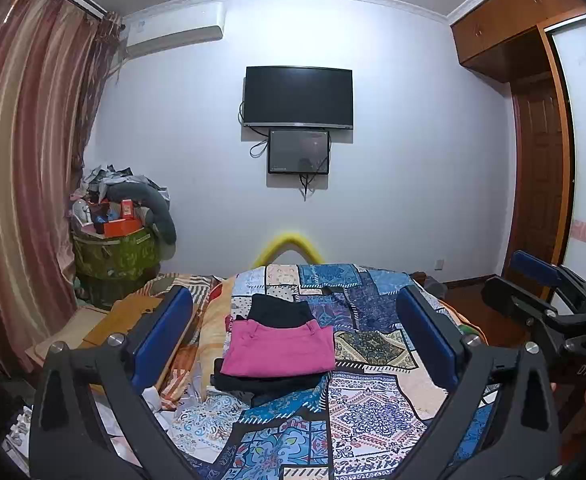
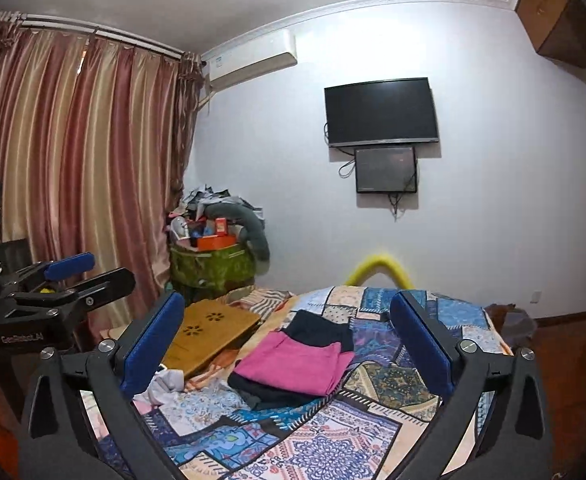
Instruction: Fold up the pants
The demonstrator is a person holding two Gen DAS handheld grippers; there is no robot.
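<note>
A folded pair of pink pants [image 1: 279, 348] [image 2: 293, 366] lies on top of a stack of dark folded garments [image 1: 269, 386] [image 2: 269, 392] on the patchwork bedspread [image 1: 365, 408] [image 2: 333, 432]. A black folded piece [image 1: 279, 310] [image 2: 319, 330] sticks out behind the pink one. My left gripper [image 1: 293, 300] hangs above the bed short of the stack, open, its blue pads wide apart and empty. My right gripper [image 2: 287, 300] is also open and empty, level with the left one. Each gripper shows at the edge of the other's view.
A wooden lap desk [image 2: 209, 334] [image 1: 133, 316] lies on the bed left of the stack. Crumpled white cloth [image 2: 165, 386] sits near it. A green hamper [image 1: 113, 256] piled with clutter stands by the striped curtain [image 1: 25, 160]. A TV [image 1: 297, 96] hangs on the far wall.
</note>
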